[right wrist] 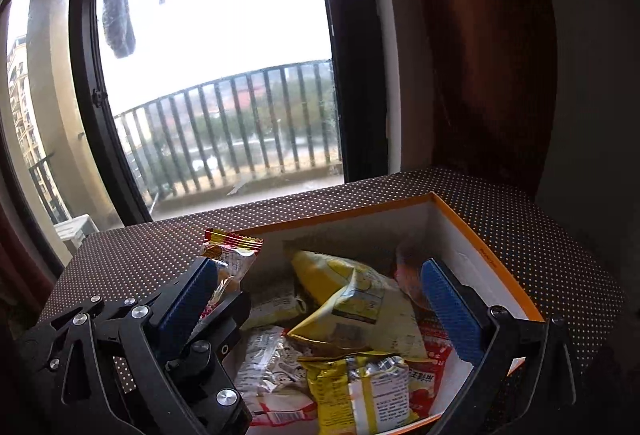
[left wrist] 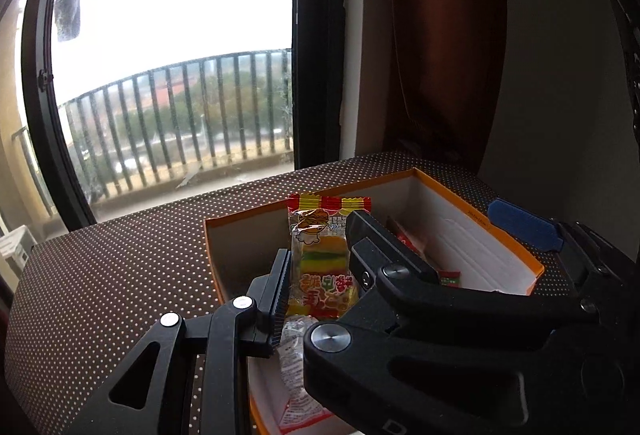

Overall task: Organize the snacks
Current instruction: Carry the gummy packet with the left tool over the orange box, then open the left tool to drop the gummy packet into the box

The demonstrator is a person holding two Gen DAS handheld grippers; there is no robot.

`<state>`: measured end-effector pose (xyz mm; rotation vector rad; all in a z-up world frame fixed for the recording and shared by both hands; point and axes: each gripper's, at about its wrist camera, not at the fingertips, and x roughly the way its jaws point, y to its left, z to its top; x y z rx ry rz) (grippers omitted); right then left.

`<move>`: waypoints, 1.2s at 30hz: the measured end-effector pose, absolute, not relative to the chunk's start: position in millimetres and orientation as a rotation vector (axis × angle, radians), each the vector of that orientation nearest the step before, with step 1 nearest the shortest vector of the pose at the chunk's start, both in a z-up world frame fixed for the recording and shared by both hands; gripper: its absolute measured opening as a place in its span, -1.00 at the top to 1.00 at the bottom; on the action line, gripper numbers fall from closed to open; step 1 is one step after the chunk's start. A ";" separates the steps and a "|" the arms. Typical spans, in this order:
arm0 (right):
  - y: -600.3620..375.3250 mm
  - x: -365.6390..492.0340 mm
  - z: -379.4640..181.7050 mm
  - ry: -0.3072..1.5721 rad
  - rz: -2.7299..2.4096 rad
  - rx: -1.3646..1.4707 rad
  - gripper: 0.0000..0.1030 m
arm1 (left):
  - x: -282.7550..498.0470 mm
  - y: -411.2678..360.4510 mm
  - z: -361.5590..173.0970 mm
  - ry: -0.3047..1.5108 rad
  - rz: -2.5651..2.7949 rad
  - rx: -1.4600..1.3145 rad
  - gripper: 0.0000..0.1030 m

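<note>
Two grippers work over one orange-rimmed box on the polka-dot tabletop. Nearest in the left wrist view, the left gripper has its black jaws clamped on a burger-gummy packet, held upright above the box's near left corner with its red-and-yellow crimped top pointing up. In the right wrist view the right gripper hangs over the box with its blue-padded jaws spread wide and nothing between them; one pad sits just beside the gummy packet at the left, the other is inside the box near its right wall. Below lie loose snacks: a yellow foil packet closest, a crumpled pale-yellow bag behind it, and red and white wrappers underneath. Beyond the tabletop stand a brown curtain and a balcony railing seen through the window.
</note>
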<state>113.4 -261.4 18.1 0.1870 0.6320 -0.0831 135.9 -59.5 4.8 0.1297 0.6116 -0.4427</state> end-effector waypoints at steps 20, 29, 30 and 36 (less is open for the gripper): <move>-298.6 107.6 -23.1 0.730 -0.191 0.201 -1.00 | 168.6 -93.1 -29.2 0.779 -0.486 0.193 0.38; -298.7 108.9 -40.4 0.782 -0.163 0.198 -1.00 | 174.7 -96.6 -42.0 0.834 -0.435 0.265 0.35; -298.8 109.6 -42.1 0.790 -0.161 0.196 -1.00 | 175.3 -96.4 -43.5 0.837 -0.431 0.270 0.34; -297.0 109.5 -48.9 0.813 -0.146 0.216 -1.00 | 171.8 -95.6 -40.8 0.861 -0.434 0.243 0.31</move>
